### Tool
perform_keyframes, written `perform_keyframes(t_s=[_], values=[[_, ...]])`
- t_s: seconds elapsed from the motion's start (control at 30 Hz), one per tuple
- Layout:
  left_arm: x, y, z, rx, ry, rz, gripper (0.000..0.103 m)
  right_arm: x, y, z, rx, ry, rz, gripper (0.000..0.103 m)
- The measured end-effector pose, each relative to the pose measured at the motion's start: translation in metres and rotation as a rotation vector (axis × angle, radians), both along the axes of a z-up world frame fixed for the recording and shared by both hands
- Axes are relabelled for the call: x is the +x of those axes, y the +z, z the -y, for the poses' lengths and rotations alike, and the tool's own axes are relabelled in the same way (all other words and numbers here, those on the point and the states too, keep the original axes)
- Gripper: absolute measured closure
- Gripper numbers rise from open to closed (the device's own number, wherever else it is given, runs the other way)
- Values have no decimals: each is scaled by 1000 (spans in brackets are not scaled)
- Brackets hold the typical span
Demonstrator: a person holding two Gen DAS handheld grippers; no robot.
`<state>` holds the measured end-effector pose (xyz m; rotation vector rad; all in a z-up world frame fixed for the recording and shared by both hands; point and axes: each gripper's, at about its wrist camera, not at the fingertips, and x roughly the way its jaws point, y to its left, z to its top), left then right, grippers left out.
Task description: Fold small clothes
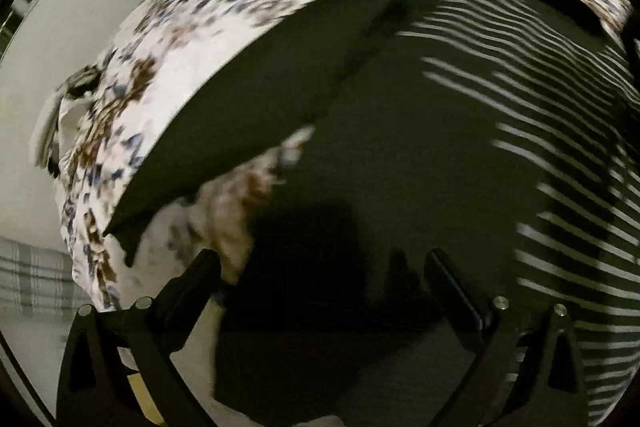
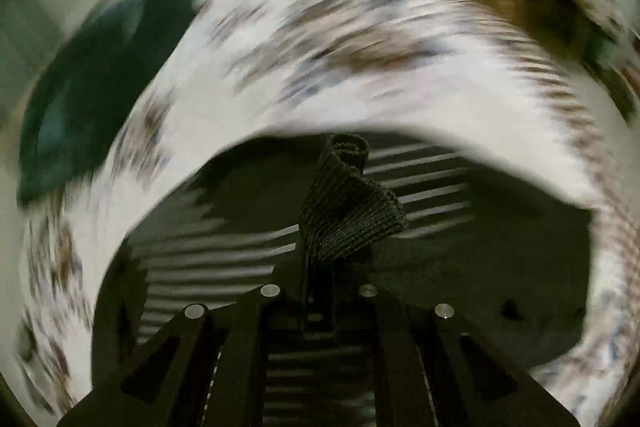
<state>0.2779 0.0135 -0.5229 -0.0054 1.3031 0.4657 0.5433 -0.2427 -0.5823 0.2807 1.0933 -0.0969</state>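
Right tongs (image 2: 320, 267) clamped on a ribbed dark edge of the striped garment (image 2: 420, 179), which lies spread over the floral bedsheet (image 2: 360, 75). Left tongs (image 1: 324, 279) stand apart above the garment's plain dark part, holding nothing. A green cloth (image 2: 80, 99) lies beyond the garment. Advice: carry the pinched edge low and level across the garment; pin the opposite side first.

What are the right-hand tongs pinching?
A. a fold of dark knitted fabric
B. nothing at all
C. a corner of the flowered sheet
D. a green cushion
A: in the right wrist view the right tongs are shut on a bunched fold of dark knit fabric, over the striped garment.
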Motion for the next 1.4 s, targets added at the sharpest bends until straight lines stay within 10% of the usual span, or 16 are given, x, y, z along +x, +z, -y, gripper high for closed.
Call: perform_keyframes(t_s=[0.13, 0.33, 0.5, 0.93, 1.03, 1.1, 1.27, 1.4], values=[[-2, -9, -37, 12, 35, -11, 0, 20, -38, -144, -57, 198, -26, 94], [6, -16, -72, 15, 51, -12, 0, 18, -84, -248, -119, 446, -155, 90], [27, 3, -79, -43, 36, 39, 0, -14, -71, -177, 138, 375, -209, 41], [172, 13, -44, -223, -117, 160, 1, -155, -107, 118, 527, -420, -236, 40], [206, -4, -41, -254, -91, 135, 18, -163, -122, 142, 592, -494, -184, 45], [219, -10, -40, -266, -75, 123, 27, -164, -122, 143, 551, -505, -170, 96], [212, 13, -40, -237, -102, 183, 27, -182, -102, 152, 345, -457, -240, 99], [205, 22, -38, -197, -186, 181, 27, -199, -103, 170, 418, -438, -311, 85]])
